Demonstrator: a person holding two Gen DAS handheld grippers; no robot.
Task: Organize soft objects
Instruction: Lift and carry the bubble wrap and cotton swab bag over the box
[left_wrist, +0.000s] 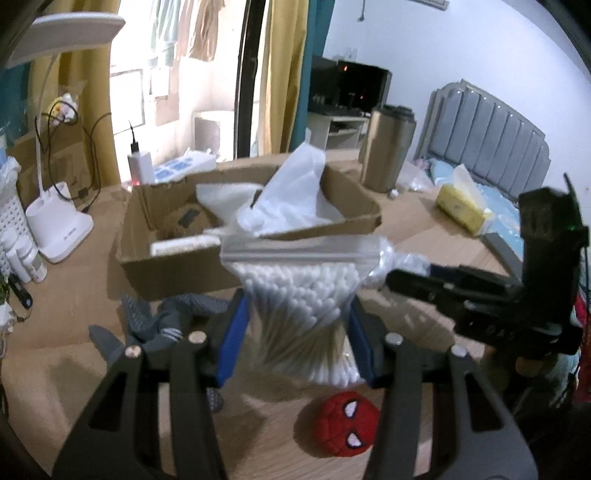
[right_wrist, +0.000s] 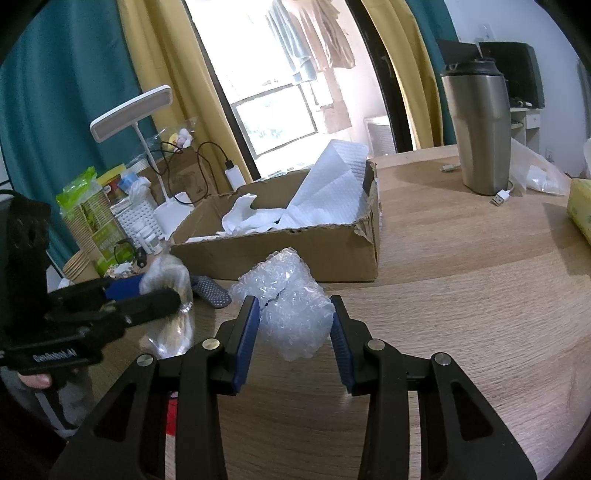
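Note:
My left gripper (left_wrist: 297, 317) is shut on a clear bag of cotton swabs (left_wrist: 303, 306) and holds it above the table in front of the cardboard box (left_wrist: 177, 262). My right gripper (right_wrist: 293, 317) is shut on a wad of bubble wrap (right_wrist: 291, 314), also held before the box (right_wrist: 314, 247). White tissue (left_wrist: 291, 195) and a brown plush item (left_wrist: 184, 221) lie in the box. A Spider-Man ball (left_wrist: 347, 424) and grey socks (left_wrist: 162, 325) lie on the table below. The right gripper shows in the left wrist view (left_wrist: 413, 277), and the left gripper shows in the right wrist view (right_wrist: 147, 295).
A steel tumbler (right_wrist: 480, 129) stands at the back right, with a USB cable (right_wrist: 502, 195) and plastic bag (right_wrist: 535, 173) beside it. A yellow tissue pack (left_wrist: 461, 210) lies right. A white desk lamp (left_wrist: 59, 221), bottles (left_wrist: 22, 254) and a basket (right_wrist: 136, 218) crowd the left.

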